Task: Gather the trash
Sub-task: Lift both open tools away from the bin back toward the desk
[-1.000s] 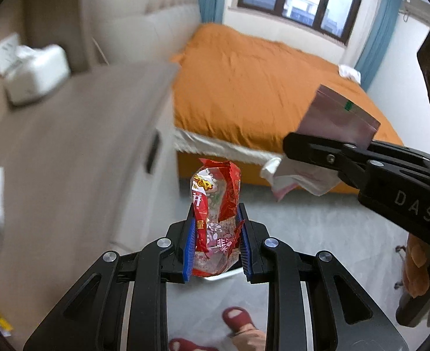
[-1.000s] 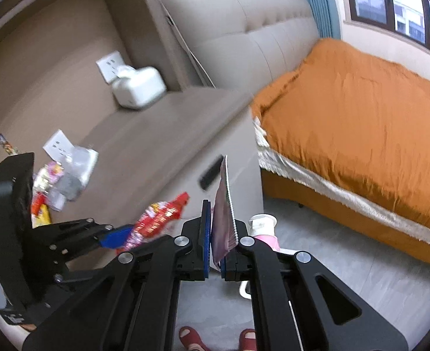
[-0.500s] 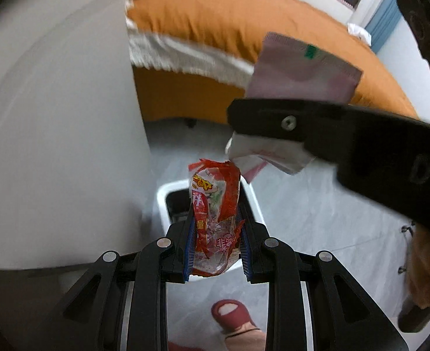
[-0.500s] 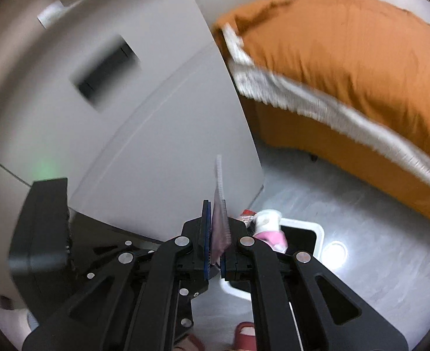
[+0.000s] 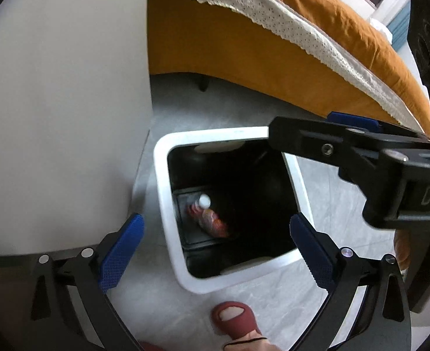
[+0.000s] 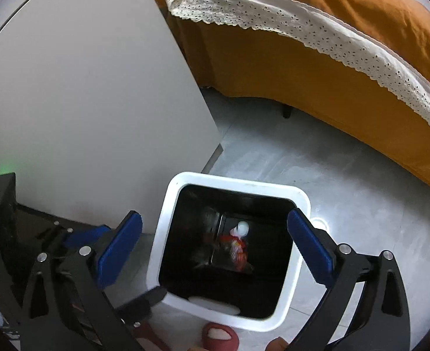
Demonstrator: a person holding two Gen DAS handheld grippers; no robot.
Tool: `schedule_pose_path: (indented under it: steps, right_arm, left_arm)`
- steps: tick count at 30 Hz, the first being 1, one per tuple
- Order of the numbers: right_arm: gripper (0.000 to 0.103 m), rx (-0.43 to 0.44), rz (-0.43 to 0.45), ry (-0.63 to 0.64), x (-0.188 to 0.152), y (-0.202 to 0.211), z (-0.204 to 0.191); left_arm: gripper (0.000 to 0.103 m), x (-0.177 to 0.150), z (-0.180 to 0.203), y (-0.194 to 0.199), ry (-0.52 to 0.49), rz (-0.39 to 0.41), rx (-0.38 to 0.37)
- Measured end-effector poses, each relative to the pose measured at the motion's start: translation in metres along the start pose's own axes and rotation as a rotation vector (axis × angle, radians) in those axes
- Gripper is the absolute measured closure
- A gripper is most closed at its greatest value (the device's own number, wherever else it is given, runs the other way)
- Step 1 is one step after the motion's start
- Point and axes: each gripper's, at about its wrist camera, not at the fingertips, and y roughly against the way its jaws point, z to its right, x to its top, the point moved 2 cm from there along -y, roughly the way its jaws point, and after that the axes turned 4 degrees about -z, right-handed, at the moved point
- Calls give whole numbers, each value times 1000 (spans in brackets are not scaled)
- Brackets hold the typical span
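**Ana:** Right, left wrist view first. What is in the bin?

**Ben:** Looking down into the white bin, with its black inside, I see a red snack wrapper at the bottom and a small white bottle cap or cup touching its upper end. The left tool has just been opening; its blue pads stand wide apart with nothing between them, one either side of the bin's mouth.

**Ana:** And the other tool?

**Ben:** The right tool crosses the upper right of this view. Only one black finger and a sliver of blue pad show, so its gap is hidden here. A red slipper is cut off at the lower edge.

**Ana:** Now the right wrist view.

**Ben:** Same bin, on the grey floor beside a pale cabinet side and near the orange bed. The right tool has also just been opening: pads far apart, empty. The wrapper lies at the bottom with the white cap above it.

**Ana:** Anything unclear?

**Ben:** Something dark lies left of the wrapper, too dim and blurred to name. The left tool shows only in part, behind the near left finger.
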Motion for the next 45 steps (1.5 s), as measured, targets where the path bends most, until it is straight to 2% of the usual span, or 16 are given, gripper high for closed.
schedule_pose_path:
  steps: [6, 16, 22, 27, 30, 35, 39, 42, 45]
  right_arm:
    - [4, -46, 51, -14, 10, 66, -10]
    - [4, -44, 111, -30, 24, 182, -31]
    - [4, -74, 191, 29, 35, 251, -58]
    - [4, -44, 266, 74, 46, 306, -87]
    - [4, -3, 307, 110, 53, 339, -111]
    - [4, 40, 383, 222, 61, 377, -164]
    - [4, 52, 485, 330, 67, 403, -209]
    - [4, 117, 541, 426, 72, 414, -248]
    - [4, 162, 567, 487, 72, 421, -280]
  left_arm:
    - [5, 3, 5, 59, 29, 32, -2]
    - [5, 6, 15, 173, 46, 117, 27]
    - [5, 9, 36, 260, 53, 210, 46]
    - [5, 10, 46, 328, 66, 292, 61]
    - [5, 5, 44, 370, 89, 331, 73]
    - [5, -13, 29, 434, 143, 400, 165]
    - [5, -37, 3, 483, 215, 466, 242]
    - [5, -59, -22, 521, 272, 563, 258]
    - [5, -79, -49, 549, 359, 593, 310]
